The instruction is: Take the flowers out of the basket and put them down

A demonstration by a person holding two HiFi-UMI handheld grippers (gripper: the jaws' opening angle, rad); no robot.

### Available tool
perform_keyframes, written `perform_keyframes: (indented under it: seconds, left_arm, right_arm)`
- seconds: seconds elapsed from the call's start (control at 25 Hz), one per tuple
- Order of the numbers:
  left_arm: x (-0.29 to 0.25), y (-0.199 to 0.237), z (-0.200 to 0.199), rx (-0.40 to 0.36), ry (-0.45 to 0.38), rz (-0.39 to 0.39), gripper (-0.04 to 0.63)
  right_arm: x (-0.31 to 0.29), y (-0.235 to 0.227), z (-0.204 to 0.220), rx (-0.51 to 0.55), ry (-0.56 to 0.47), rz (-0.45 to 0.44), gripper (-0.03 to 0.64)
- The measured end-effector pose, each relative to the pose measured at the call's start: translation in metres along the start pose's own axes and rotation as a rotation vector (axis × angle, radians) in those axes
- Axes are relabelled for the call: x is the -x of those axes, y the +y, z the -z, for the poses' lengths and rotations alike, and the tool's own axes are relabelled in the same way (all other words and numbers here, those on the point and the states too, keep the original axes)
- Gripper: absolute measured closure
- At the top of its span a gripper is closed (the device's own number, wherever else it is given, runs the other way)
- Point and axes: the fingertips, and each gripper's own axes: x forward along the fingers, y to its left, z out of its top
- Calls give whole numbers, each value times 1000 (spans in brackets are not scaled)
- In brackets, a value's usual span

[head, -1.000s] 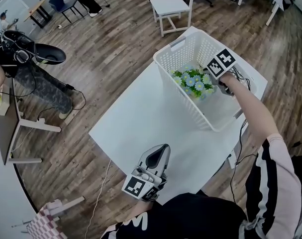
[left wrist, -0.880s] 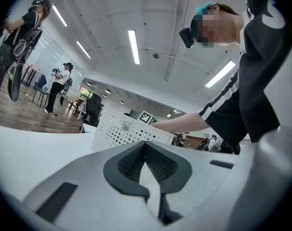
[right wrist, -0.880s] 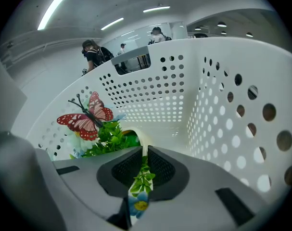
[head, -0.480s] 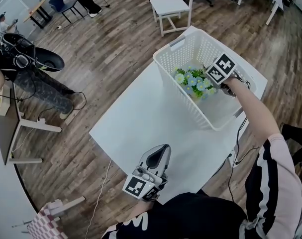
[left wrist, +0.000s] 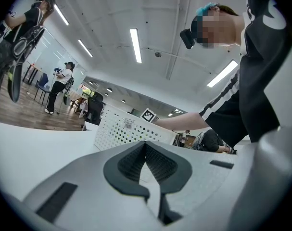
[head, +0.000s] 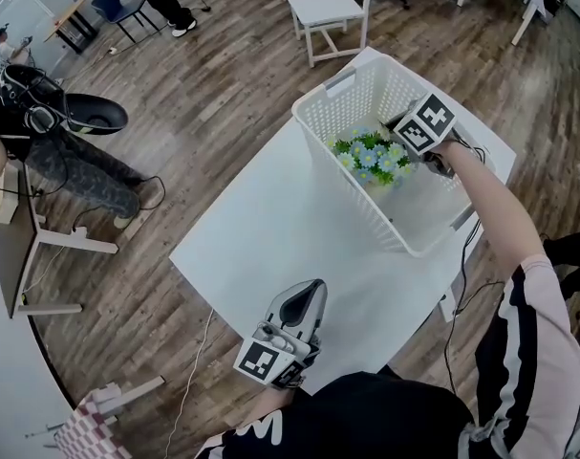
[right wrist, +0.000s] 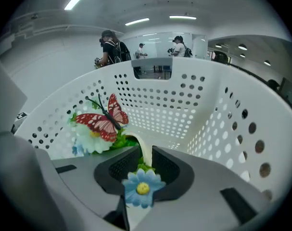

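White plastic basket (head: 339,82) stands on the far right part of a white table (head: 270,218). The bunch of blue and white flowers (head: 371,154) lies inside it, below the rim. We reach into the basket with our right gripper (right wrist: 145,150). A moment ago its jaws were narrow around the bunch; now they are opening. Green leaves and a pale strip sit in the gap, and one blue flower (right wrist: 142,187) rests just in front of the jaws. A red butterfly decoration (right wrist: 105,119) perches on the bunch beyond. Over the last second the flowers have barely shifted and have not risen out of the basket. We judge that the hold is being released or reset, so a fresh, firmer hold is needed before any lift. Our left gripper (left wrist: 146,148) hangs near the table's near edge, jaws together, holding nothing.
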Motion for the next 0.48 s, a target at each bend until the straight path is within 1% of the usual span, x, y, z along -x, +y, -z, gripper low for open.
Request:
perform_keyframes:
  seconds: [0.12,0.2,0.24,0.36,0.4,0.48]
  left_arm:
    - [0,1,2,3,6,-1,592]
    - [0,1,3,5,11,2,592]
    - [0,0,3,6,13,4,592]
    - [-1,0,3,6,17,5,592]
    - [0,0,3,5,19,2,592]
    - [2,3,4,5,22,-7,592]
  right_arm:
    - [13,-2,-20,-12,-57,2,526]
    - [13,-3,-28,7,-56,15,526]
    - [9,-3,-28,39,-28,32,526]
    - [-10,-5,-16,161,114,67,526]
    - [-15,-5,-13,184,146,65,526]
    - [-20,-4,-11,185,172,33,528]
